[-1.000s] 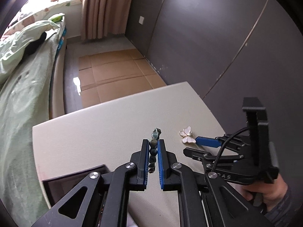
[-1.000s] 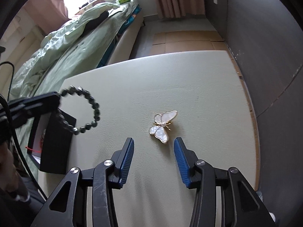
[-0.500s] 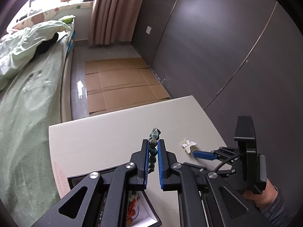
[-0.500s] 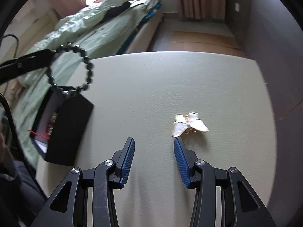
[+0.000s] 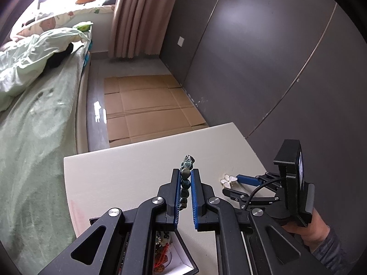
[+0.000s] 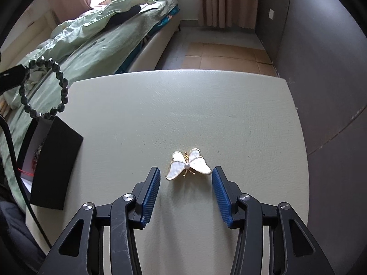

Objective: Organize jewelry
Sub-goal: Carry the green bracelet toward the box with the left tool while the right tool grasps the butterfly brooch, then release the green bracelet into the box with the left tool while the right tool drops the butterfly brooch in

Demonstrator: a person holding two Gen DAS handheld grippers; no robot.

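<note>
Filling the left side of both views, a bed (image 5: 34, 114) with pale green bedding runs toward a bright window; pink curtain (image 5: 140, 16) hangs at the far end and flattened cardboard (image 5: 146, 107) lies on the floor beside a dark wall (image 5: 263, 57). Cream table (image 6: 183, 105) sits in front, bare surface mostly. Black jewelry box (image 6: 57, 160) stands at the table's left edge, lid open; in the left wrist view its white interior shows red and beaded items, too small to name. Left gripper (image 5: 185, 178) hangs above the box area with jaws clamped on a dark green bead bracelet (image 5: 185, 183), beads pinched between the blue pads, loop dangling free in the air as seen in the right wrist view (image 6: 45, 87). Right gripper (image 6: 185, 178) is low over the table, jaws wide apart, straddling a white-and-gold butterfly brooch (image 6: 188, 165) lying flat on the table; pads sit on either side, not touching it. Person's right hand (image 5: 314, 226) grips the handle.
</note>
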